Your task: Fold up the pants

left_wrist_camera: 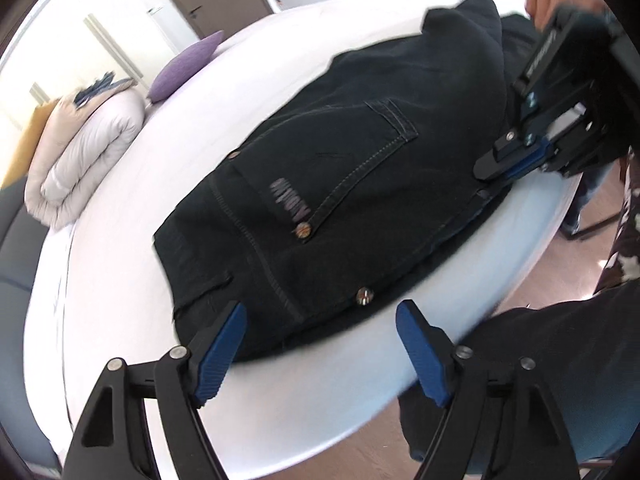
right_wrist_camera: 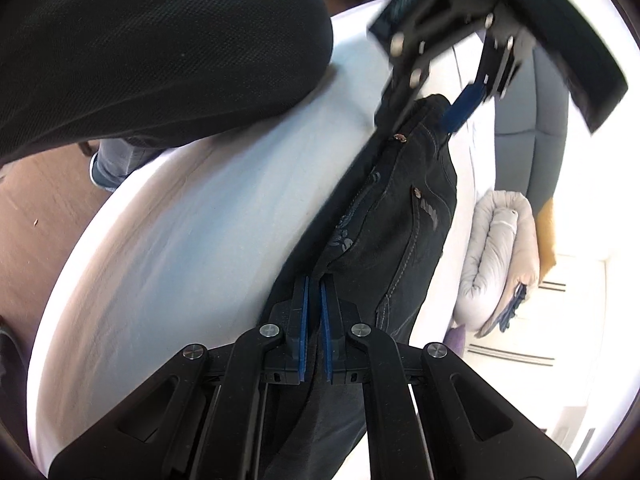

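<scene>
The right gripper [right_wrist_camera: 314, 292] is pinching a fold of the dark pants [right_wrist_camera: 404, 216] lying on the white bed [right_wrist_camera: 180, 232], while the left gripper [right_wrist_camera: 452, 92] is hovering at their far end.

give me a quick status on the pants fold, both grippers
Left gripper open, at the waistband end. Right gripper shut on black pants lying on white bed. Nothing in the way.

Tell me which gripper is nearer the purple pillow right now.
Left. The left gripper sits open at the pants' waistband end; the right gripper pinches their far edge, farther from the purple pillow.
</scene>
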`<state>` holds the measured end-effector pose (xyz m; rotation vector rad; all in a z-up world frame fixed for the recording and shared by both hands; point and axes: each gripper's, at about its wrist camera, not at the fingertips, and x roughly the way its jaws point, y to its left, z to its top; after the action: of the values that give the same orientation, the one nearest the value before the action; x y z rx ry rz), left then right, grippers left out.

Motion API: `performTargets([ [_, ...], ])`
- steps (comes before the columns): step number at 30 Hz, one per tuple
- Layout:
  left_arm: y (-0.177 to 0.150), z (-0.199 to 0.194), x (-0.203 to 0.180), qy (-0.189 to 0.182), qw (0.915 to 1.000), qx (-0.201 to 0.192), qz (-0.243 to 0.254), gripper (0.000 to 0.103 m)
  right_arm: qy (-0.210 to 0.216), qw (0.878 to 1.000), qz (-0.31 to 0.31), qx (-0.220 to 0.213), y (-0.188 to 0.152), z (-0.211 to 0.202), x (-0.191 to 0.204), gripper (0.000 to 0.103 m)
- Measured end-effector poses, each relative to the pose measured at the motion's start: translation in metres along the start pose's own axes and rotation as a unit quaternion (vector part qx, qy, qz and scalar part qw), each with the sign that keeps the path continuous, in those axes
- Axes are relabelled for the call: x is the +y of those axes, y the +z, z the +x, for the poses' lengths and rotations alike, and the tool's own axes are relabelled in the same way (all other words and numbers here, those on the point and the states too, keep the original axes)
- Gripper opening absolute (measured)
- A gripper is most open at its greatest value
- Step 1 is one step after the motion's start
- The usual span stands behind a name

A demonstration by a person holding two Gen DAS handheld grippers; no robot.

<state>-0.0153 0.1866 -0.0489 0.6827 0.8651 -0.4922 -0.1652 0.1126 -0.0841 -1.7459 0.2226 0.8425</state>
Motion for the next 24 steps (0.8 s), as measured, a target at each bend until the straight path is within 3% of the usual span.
performTargets([
  [5,0.002,-0.015,0.021,0.002,0.9965,-0.020,-0.081,0.079,-0.011,1.000,0.017,0.004,-0.003,-0.001,0.004,0.006],
  [11,0.038,0.001,0.025,-0.008,0.9803,-0.065,-0.186,0.079,-0.023,0.997,0.078,0.004,-0.005,-0.004,0.003,0.008],
  [13,0.047,0.018,0.026,-0.033,0.9736,-0.056,-0.219,0.076,-0.035,0.993,0.115,0.002,-0.006,-0.007,0.003,0.009],
  [15,0.049,0.052,0.020,-0.058,0.9680,-0.001,-0.244,0.066,-0.042,0.988,0.151,-0.005,-0.008,-0.011,0.004,0.009],
  [16,0.048,0.067,0.016,-0.060,0.9667,0.022,-0.248,0.067,-0.045,0.984,0.174,-0.009,-0.010,-0.014,0.004,0.011],
  [17,0.045,0.071,0.015,-0.057,0.9658,0.014,-0.253,0.067,-0.045,0.980,0.193,-0.011,-0.011,-0.017,0.003,0.015],
  [18,0.043,0.071,0.017,-0.059,0.9629,0.007,-0.263,0.067,-0.039,0.974,0.222,-0.017,-0.014,-0.023,0.002,0.019],
  [19,0.042,0.070,0.018,-0.062,0.9603,0.009,-0.272,0.068,-0.030,0.968,0.249,-0.023,-0.017,-0.030,0.001,0.035],
  [20,0.042,0.070,0.019,-0.058,0.9595,0.015,-0.275,0.068,-0.021,0.958,0.284,-0.035,-0.023,-0.039,-0.001,0.062],
  [21,0.042,0.070,0.018,-0.054,0.9602,0.019,-0.273,0.069,-0.014,0.949,0.313,-0.047,-0.029,-0.048,-0.004,0.070],
  [23,0.042,0.071,0.016,-0.052,0.9601,0.029,-0.273,0.069,0.004,0.902,0.424,-0.084,-0.060,-0.072,-0.016,0.074],
  [24,0.044,0.072,0.016,-0.052,0.9592,0.035,-0.276,0.069,0.016,0.872,0.482,-0.086,-0.080,-0.079,-0.022,0.074],
])
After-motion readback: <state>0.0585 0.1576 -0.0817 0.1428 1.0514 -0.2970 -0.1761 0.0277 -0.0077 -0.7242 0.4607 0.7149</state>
